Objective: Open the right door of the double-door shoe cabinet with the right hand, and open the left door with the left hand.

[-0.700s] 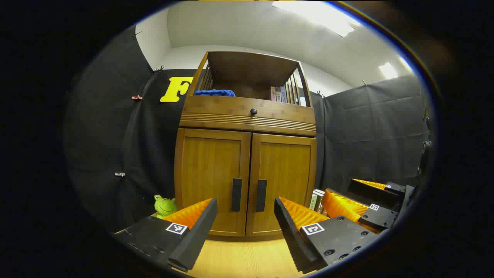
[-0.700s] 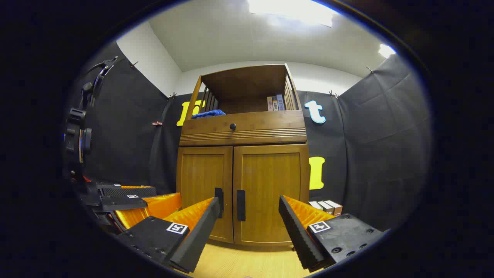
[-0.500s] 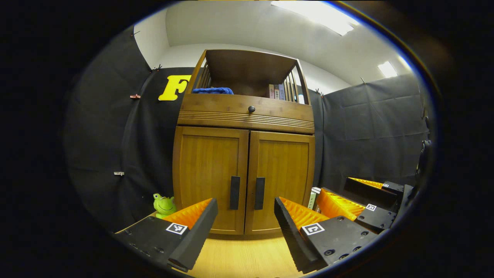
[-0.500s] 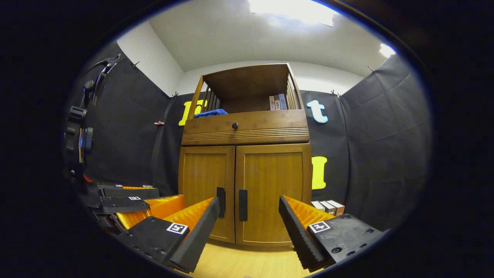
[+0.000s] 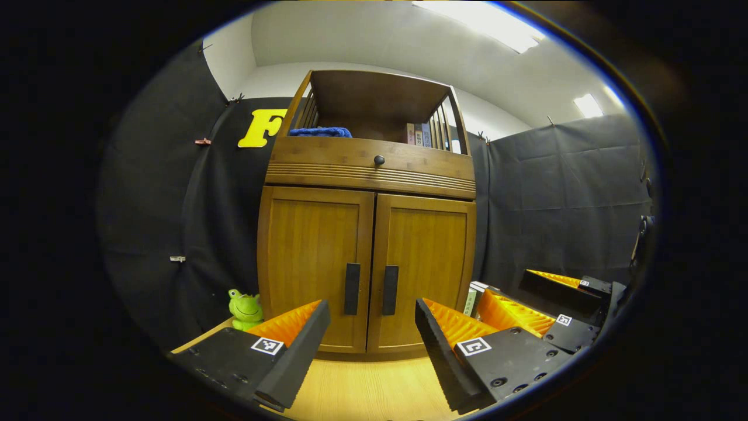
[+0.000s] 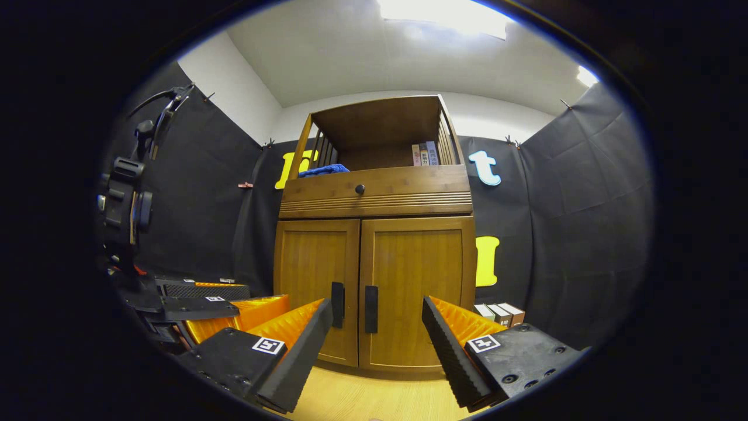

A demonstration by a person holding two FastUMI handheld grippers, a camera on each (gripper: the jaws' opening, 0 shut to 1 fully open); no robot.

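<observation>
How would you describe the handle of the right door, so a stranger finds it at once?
Find the wooden cabinet with two closed lower doors. On the right door, beside the centre seam, sits a dark vertical bar handle; its twin lies left of the seam.

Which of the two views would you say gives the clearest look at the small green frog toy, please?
The left gripper view: the green frog toy sits in plain sight beside the cabinet's lower left corner, just above the left finger of the left tongs. In the right gripper view that corner of the cabinet is covered by the left tongs.
</observation>
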